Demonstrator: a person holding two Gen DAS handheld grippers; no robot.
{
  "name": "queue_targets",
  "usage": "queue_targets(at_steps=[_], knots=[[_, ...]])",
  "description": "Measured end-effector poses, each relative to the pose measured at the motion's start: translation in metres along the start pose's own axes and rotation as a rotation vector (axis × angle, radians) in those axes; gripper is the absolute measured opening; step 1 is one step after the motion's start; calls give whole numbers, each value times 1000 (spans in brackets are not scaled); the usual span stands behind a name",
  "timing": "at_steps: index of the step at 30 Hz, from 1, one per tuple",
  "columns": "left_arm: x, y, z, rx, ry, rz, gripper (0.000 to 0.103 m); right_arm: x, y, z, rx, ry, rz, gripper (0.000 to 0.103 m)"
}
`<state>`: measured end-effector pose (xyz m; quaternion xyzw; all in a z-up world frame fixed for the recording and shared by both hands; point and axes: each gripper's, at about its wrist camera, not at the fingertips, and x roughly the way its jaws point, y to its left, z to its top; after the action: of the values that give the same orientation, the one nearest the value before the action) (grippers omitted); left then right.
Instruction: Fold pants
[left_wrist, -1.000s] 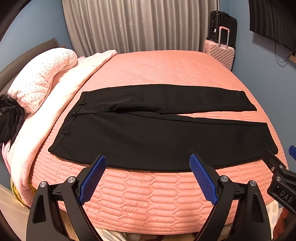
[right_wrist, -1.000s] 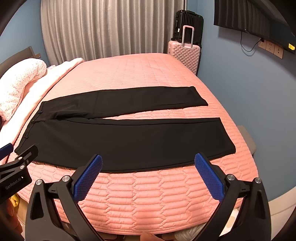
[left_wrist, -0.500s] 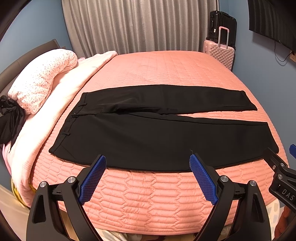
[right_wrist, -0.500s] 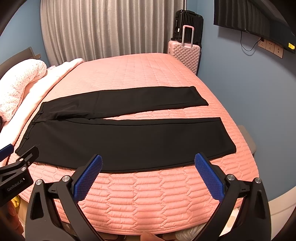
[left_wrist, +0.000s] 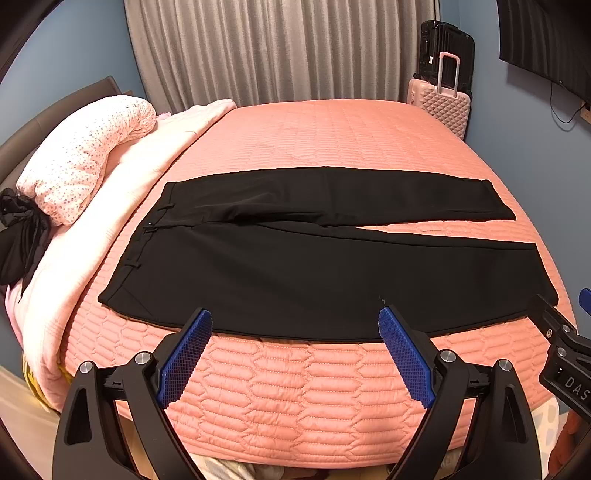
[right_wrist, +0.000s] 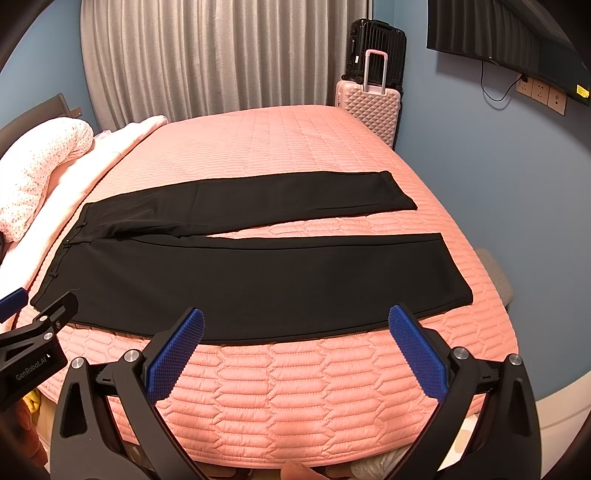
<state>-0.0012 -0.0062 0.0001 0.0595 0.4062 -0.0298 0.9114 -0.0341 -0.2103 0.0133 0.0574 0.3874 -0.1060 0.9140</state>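
Black pants (left_wrist: 314, 266) lie flat across the pink quilted bed (left_wrist: 332, 136), waistband at the left, both legs spread apart and pointing right. They also show in the right wrist view (right_wrist: 258, 280). My left gripper (left_wrist: 295, 325) is open and empty, hovering just short of the near edge of the front leg, toward the waist end. My right gripper (right_wrist: 295, 321) is open and empty, just short of the same edge, toward the cuff end. Each gripper shows at the edge of the other's view.
A rolled dotted duvet (left_wrist: 85, 155) and pale blanket (left_wrist: 147, 177) lie on the bed's left side, with dark clothing (left_wrist: 18, 236) beside them. A pink suitcase (left_wrist: 439, 103) and a black one stand at the far right by the curtain. A blue wall is on the right.
Both grippers have drifted very slightly; the pants have not moved. Both grippers stay open.
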Motion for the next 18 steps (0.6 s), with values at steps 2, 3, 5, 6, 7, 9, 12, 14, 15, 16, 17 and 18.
queue_targets(at_steps=[2,3,5,6,7,9,12,14,15,16,17,18], knots=[[0,0,0,1,0,-3,89,0,0,1,1,1,2,98],[0,0,0,2,-1,-1,89,0,1,1,1,1,4,98],[1,0,0,0,0,-2,89,1,0,1,4,1,6,98],[1,1,-1,-1,0,-1,89,1,0,1,5,1,7,98],[1,0,-1,1,-1,1,89,1,-1,1,6,2,8,98],[1,0,-1,3,-1,1,89,1,-1,1,9,2,7,98],[0,0,-1,2,0,-1,90,1,-1,0,10,3,7,98],[0,0,-1,2,-1,-1,90,1,-1,0,10,3,8,98],[1,0,-1,3,-1,-1,90,1,-2,0,9,2,9,98],[1,0,-1,4,-1,0,90,1,-1,0,9,2,10,98],[0,0,-1,3,-2,0,90,1,-2,0,10,3,9,98],[1,1,-1,3,-2,0,90,1,-2,0,10,3,10,98]])
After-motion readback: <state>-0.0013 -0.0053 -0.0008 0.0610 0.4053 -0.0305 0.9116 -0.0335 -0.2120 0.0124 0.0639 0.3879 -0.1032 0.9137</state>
